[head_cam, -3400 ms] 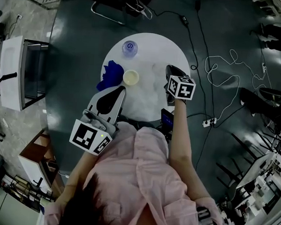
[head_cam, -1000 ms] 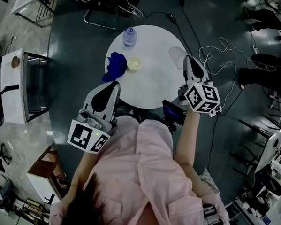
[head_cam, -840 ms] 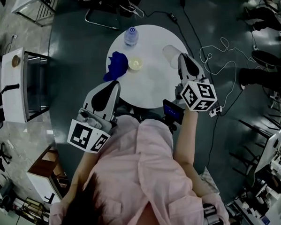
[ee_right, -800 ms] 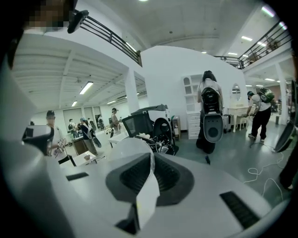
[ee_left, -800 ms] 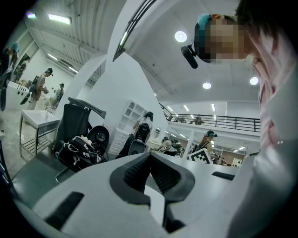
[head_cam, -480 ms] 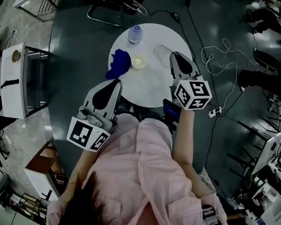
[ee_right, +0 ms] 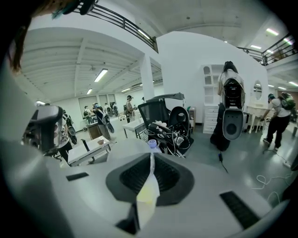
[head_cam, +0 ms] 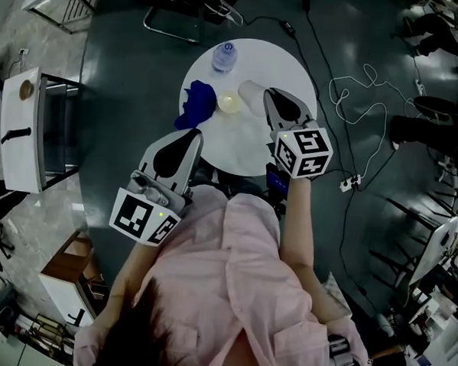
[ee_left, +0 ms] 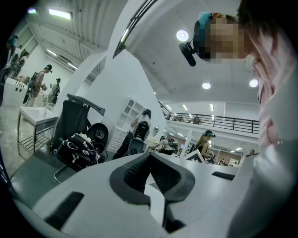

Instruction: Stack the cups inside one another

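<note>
A round white table [head_cam: 242, 150] carries a small pale yellow cup [head_cam: 229, 102]. My right gripper [head_cam: 267, 95] is shut on the wall of a translucent cup [head_cam: 249, 91], which it holds on its side just right of the yellow cup. In the right gripper view the thin cup wall [ee_right: 148, 194] is pinched between the jaws of the right gripper [ee_right: 150, 160]. My left gripper [head_cam: 192, 136] hovers at the table's front left edge. In its own view the left gripper [ee_left: 149, 160] has its jaws together with nothing between them.
A blue cloth [head_cam: 195, 106] lies left of the yellow cup. A water bottle [head_cam: 224, 56] stands at the far edge of the table. A dark device [head_cam: 276, 181] is at the near edge. Cables and a power strip [head_cam: 348, 179] lie on the floor to the right.
My right gripper has carried the translucent cup left from the table's right edge to beside the yellow cup. The left gripper has stayed in place.
</note>
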`<state>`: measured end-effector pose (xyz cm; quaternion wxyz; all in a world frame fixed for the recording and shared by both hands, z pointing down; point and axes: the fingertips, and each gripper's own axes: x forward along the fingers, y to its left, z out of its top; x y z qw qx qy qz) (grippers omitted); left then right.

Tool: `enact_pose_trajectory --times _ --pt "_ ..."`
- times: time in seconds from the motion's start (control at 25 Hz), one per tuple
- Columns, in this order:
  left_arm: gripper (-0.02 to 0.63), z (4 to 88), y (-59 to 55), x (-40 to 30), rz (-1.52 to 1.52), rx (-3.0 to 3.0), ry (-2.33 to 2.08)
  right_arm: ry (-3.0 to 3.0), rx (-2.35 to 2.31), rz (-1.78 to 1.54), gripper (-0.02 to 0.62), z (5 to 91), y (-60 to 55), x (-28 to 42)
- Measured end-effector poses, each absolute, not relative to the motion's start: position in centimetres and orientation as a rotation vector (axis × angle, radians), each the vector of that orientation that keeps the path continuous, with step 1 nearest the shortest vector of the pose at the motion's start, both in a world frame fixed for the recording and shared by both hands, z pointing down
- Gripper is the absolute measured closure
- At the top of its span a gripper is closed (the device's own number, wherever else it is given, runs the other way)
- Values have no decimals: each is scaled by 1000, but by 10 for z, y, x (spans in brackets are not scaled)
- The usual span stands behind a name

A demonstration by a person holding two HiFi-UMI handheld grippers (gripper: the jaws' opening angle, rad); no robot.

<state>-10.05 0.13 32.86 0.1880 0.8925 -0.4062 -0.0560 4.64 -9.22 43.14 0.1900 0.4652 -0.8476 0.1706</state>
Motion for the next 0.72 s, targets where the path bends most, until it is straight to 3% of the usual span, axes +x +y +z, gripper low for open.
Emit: enact_pose_trajectory --times 0.72 --pt "592 334 -11 -93 -140 2514 -1083 -2262 1131 504 555 490 -95 24"
